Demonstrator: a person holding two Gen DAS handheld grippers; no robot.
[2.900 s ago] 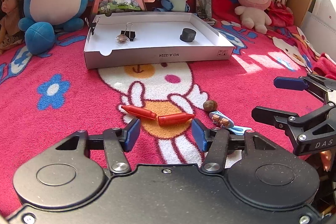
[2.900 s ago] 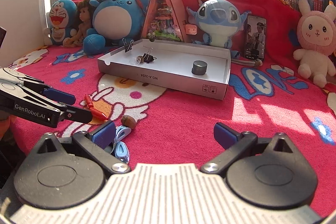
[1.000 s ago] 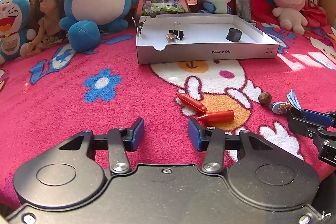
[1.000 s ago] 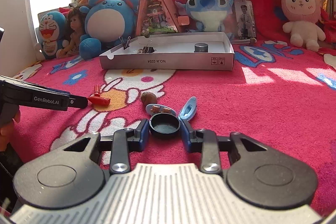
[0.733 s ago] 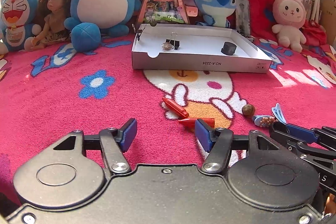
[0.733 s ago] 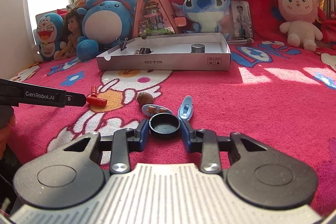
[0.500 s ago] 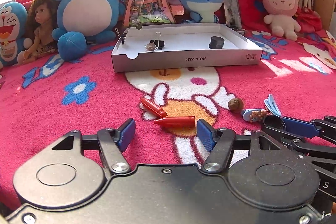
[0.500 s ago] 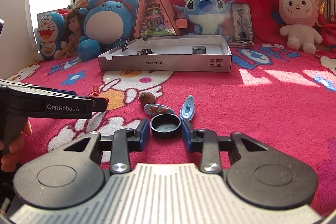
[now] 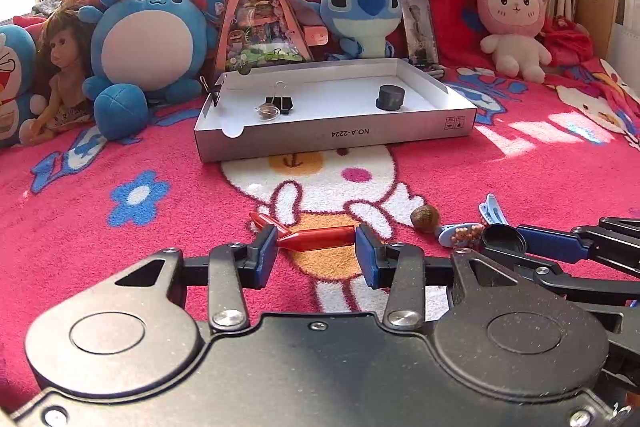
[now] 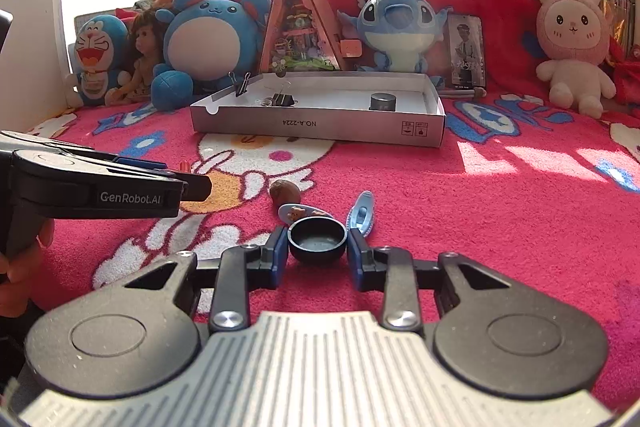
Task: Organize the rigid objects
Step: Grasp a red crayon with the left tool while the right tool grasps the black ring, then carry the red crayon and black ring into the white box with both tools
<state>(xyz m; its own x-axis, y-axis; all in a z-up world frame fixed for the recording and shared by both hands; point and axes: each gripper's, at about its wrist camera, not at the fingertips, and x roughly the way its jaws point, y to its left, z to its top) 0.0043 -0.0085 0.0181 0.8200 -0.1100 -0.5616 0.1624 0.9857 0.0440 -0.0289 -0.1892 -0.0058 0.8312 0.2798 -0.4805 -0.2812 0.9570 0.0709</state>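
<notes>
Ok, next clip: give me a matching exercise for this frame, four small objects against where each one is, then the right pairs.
Things:
1. black cap
2. red pen-like piece
3. black binder clip
4. brown nut

Places:
A. loose on the pink blanket, near the blue hair clips
B. inside the white box, towards its left end
C. gripped between the right hand-held gripper pads
D. between the closing pads of the left hand-held gripper, lying across the gap

Pairs: 1-C, 2-D, 3-B, 4-A
</notes>
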